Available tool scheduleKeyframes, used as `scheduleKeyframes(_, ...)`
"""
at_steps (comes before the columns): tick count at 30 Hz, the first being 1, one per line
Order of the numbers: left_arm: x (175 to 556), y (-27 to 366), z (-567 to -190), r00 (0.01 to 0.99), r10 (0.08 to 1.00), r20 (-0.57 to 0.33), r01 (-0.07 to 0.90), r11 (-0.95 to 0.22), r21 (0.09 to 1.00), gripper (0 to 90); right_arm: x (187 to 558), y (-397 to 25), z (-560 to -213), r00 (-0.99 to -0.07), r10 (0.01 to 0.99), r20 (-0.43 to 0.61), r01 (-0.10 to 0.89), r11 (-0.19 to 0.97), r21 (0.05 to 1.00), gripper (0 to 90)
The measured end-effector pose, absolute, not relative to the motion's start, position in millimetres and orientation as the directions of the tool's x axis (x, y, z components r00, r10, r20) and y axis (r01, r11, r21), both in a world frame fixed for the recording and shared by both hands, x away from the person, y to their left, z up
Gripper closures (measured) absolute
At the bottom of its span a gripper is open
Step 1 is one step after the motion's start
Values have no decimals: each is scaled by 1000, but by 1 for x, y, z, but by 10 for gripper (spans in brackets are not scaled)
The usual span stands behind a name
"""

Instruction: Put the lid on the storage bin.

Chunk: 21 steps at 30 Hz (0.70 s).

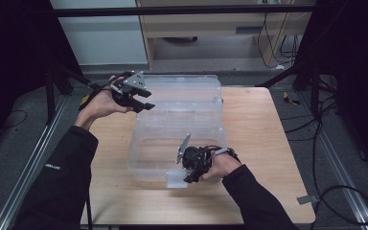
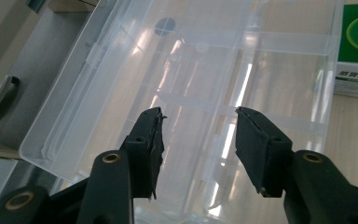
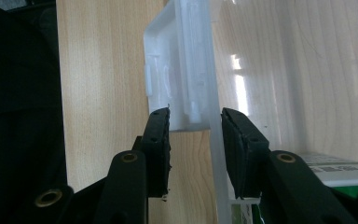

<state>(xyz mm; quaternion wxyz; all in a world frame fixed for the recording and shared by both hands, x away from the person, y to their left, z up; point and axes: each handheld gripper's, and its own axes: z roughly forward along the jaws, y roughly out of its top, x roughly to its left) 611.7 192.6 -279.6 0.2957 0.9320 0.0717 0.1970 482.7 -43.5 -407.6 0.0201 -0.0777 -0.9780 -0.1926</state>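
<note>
**Clear plastic box open on the table, latch between the right jaws**

High view: clear, thin-walled storage box [image 1: 177, 148] sits mid-table on the wooden table [image 1: 263, 129], its lid [image 1: 184, 93] swung back toward the far edge. Our left gripper [image 1: 143, 104] hovers at the lid's left corner, jaws parted, gripping nothing. Our right gripper [image 1: 190, 175] is at the near front wall, beside the latch tab [image 1: 176, 179].

Left gripper view: jaws spread wide over the ribbed inside of the lid [image 2: 205, 79]. A green-and-white carton [image 2: 356, 51] lies just beside it at the right.

Right gripper view: jaws straddle the white latch tab [image 3: 179, 70] and the front wall; a gap shows on both sides, so not clenched yet.

Handling, as we judge it: light, stiff but springy, slick to the pads; thin walls may flex or crack under a hard squeeze. Best holds are the rim and latch. The carton near the wall may crowd the right jaw.
</note>
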Motion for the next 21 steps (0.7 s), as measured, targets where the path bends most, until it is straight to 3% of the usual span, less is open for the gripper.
scheduleKeyframes(13,630,180,-290,925,180,336,-19,-858,513,551,483,-44,-408,-988,139,67,154,914,375,635)
scheduleKeyframes(21,632,171,-299,938,131,322,-39,-881,472,635,483,-44,-408,-988,137,68,153,914,376,635)
